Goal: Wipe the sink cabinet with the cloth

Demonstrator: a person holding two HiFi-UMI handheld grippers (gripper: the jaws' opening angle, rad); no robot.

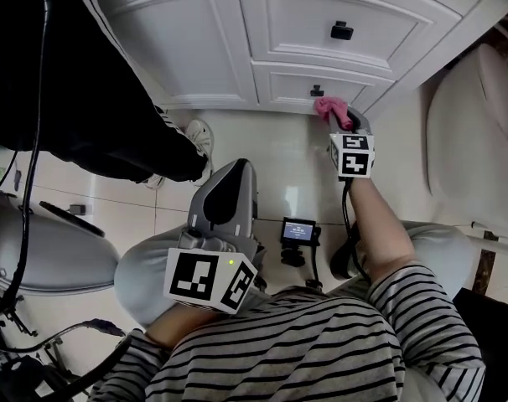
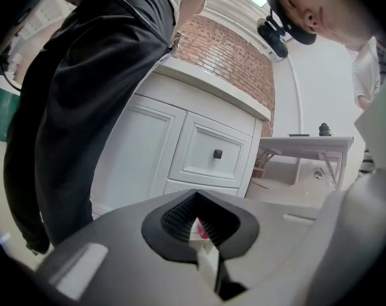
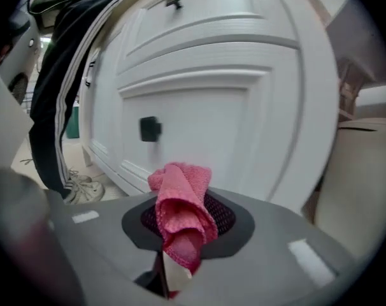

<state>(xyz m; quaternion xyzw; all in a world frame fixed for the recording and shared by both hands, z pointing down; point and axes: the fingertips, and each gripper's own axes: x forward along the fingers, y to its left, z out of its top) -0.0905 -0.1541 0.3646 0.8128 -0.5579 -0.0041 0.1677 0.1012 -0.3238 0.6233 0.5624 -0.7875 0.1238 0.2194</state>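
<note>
Right gripper (image 1: 344,126) had its fingers pinched on the pink cloth (image 1: 330,107), which stood out past the fingertips as a folded wad. The wad sat at the foot of the sink cabinet (image 1: 195,40), just below the lower drawer (image 1: 338,80) and its dark knob (image 1: 318,90); contact with the panel could not be confirmed. In the right gripper view the drawer face lay straight ahead of the cloth, its long axis running across. Left gripper (image 1: 230,174) hung well back over the knee, fingers pressed together, nothing clearly held. Judged: right hand far nearer; next stroke wants a push forward, then a sideways sweep along the panel
</note>
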